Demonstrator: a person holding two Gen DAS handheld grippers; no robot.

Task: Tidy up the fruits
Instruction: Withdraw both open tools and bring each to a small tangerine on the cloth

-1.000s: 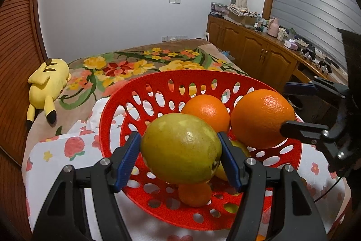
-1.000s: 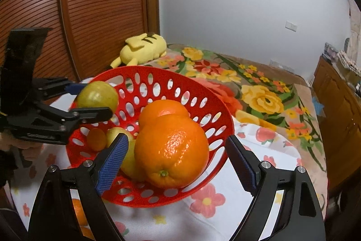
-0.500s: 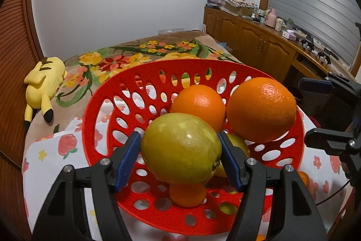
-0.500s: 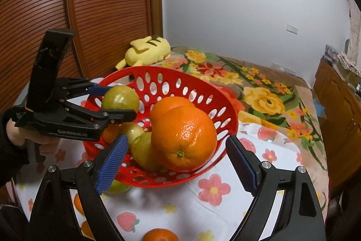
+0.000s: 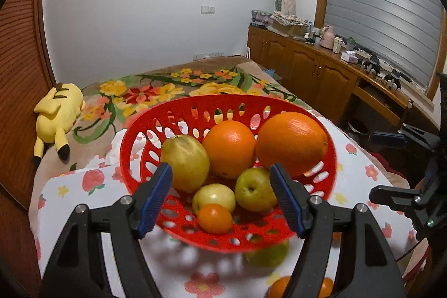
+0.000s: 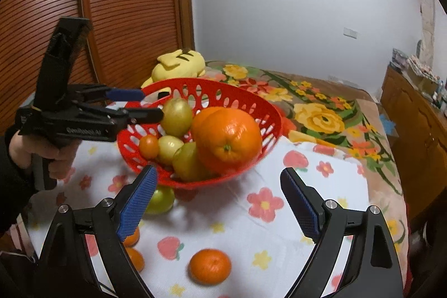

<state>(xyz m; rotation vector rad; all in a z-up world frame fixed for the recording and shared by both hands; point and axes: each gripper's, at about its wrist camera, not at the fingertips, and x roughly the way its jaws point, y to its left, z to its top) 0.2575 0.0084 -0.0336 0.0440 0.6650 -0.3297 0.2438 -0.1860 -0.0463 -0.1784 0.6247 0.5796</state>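
Note:
A red perforated basket (image 5: 139, 141) (image 6: 268, 113) stands on the flowered cloth. It holds two big oranges (image 5: 290, 143) (image 6: 229, 137), a yellow-green pear (image 5: 185, 162) (image 6: 176, 116), two small green fruits (image 5: 255, 189) and a small mandarin (image 5: 215, 217) (image 6: 149, 146). My left gripper (image 5: 222, 197) (image 6: 134, 102) is open and empty at the basket's near rim. My right gripper (image 6: 220, 203) (image 5: 391, 166) is open and empty, pulled back over the cloth.
Loose fruit lies on the cloth: a green one (image 6: 160, 200) beside the basket, mandarins (image 6: 210, 266) (image 6: 132, 259) near my right gripper. A yellow plush toy (image 5: 57, 113) (image 6: 178, 64) lies on the flowered blanket behind. Wooden cabinets (image 5: 315, 69) stand at right.
My left gripper opened and let the yellow-green pear go into the basket, then drew back. My right gripper pulled away from the big orange, which now rests in the basket.

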